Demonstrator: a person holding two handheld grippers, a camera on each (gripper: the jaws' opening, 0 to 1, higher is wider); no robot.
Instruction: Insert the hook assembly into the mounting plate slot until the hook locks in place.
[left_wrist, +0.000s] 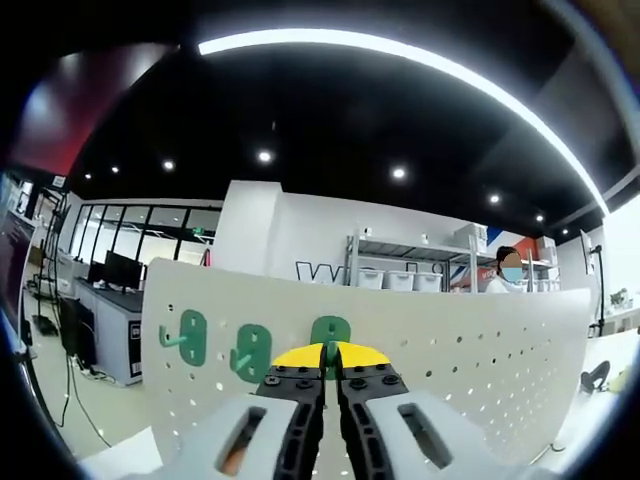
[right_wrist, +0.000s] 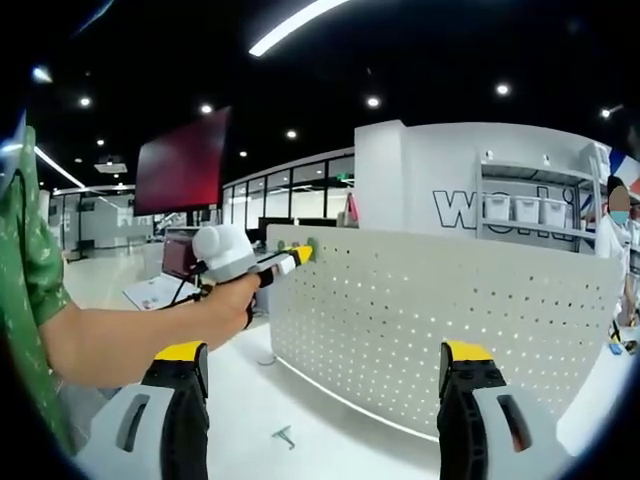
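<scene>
White perforated metal makes up the mounting plate (left_wrist: 480, 350), which stands upright on the pale desk (right_wrist: 300, 400) and curves across both views; in the left gripper view three green hooks sit on its face, one at the left (left_wrist: 190, 337), one in the middle (left_wrist: 250, 353) and a third (left_wrist: 329, 332) just above the left gripper (left_wrist: 330, 368); that gripper's yellow-tipped black jaws are drawn almost together, with only a thin slit between them, and the third green hook sits in line with that slit, pressed against the plate; the tips appear to pinch its lower part, though the contact itself is partly hidden by the jaws.

In the right gripper view the right gripper (right_wrist: 325, 385) has its jaws spread wide, far apart at either side of the view, with nothing between them; the person's hand (right_wrist: 225, 305) reaches in from the left, holding the left gripper up to the top left corner of the plate, where a small spot of green shows at its tips; a green sleeve (right_wrist: 30, 260) runs along the left edge; a small grey piece (right_wrist: 285, 436) lies on the desk in front of the plate, well apart from both grippers; behind the plate stand shelves with white bins (right_wrist: 525, 208).
</scene>
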